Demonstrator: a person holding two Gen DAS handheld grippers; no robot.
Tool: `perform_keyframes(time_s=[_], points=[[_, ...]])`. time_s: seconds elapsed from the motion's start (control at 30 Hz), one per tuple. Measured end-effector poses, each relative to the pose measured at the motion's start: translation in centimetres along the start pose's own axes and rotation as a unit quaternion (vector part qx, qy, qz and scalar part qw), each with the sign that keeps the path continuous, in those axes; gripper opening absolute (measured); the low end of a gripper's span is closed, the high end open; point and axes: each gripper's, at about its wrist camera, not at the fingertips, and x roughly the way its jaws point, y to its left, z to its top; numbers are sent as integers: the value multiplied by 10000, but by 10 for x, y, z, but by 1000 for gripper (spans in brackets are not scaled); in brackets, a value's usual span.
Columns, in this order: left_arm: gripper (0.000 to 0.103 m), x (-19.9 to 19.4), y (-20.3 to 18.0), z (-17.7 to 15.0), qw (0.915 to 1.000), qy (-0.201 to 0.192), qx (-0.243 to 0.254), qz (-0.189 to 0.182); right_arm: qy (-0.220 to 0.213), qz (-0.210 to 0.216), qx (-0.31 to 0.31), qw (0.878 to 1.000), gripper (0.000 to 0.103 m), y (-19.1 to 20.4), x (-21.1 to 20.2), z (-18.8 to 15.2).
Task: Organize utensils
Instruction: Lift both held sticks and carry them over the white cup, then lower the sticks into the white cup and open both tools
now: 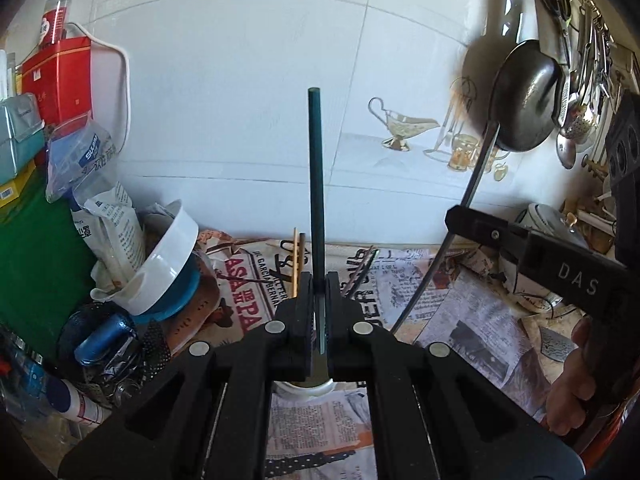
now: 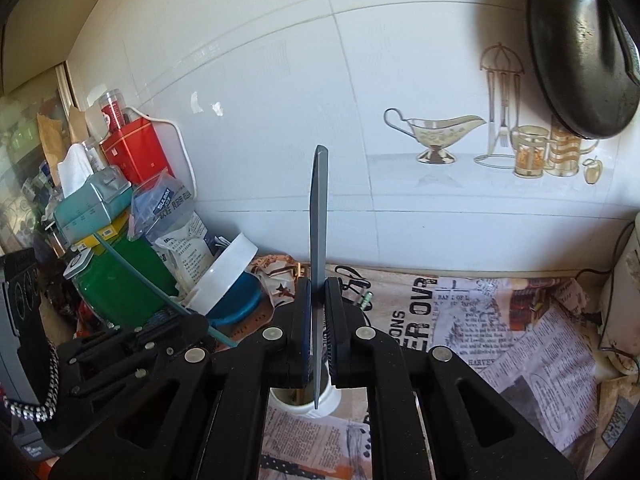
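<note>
My left gripper (image 1: 319, 284) is shut on a dark green stick-like utensil (image 1: 316, 168) that stands upright; it also shows in the right wrist view (image 2: 160, 284). My right gripper (image 2: 318, 288) is shut on a flat dark grey utensil (image 2: 319, 216), held upright; in the left wrist view it shows as a thin curved handle (image 1: 460, 232). A white cup (image 2: 320, 404) stands on the newspaper right under the right gripper's jaws, the grey utensil's lower end over it. The cup's rim (image 1: 308, 388) peeks out below the left gripper. Chopsticks (image 1: 297, 264) lie on the newspaper behind.
Newspaper (image 2: 500, 340) covers the counter. Clutter of boxes, bags and a white-and-blue container (image 1: 168, 264) fills the left. A black pan (image 1: 524, 96) and hanging utensils (image 1: 588, 80) are on the tiled wall at right. A white appliance (image 2: 624, 300) stands at far right.
</note>
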Motion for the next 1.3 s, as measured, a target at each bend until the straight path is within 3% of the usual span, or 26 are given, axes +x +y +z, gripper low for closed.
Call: perform_keyframes(time_s=[0.33, 0.63, 0.97, 1.3], points=[[3, 37, 26, -16, 9991, 433, -1, 18, 200, -146, 4, 9997, 6, 8, 48, -10], [3, 75, 34, -36, 9955, 942, 34, -36, 938, -218, 122, 9953, 6, 2, 90, -37], [3, 99, 37, -47, 9908, 1350, -50, -38, 1476, -169, -10, 9889, 6, 3, 104, -51], [8, 88, 33, -44, 9912, 1323, -30, 64, 1469, -28, -153, 9890, 12, 6, 86, -48]])
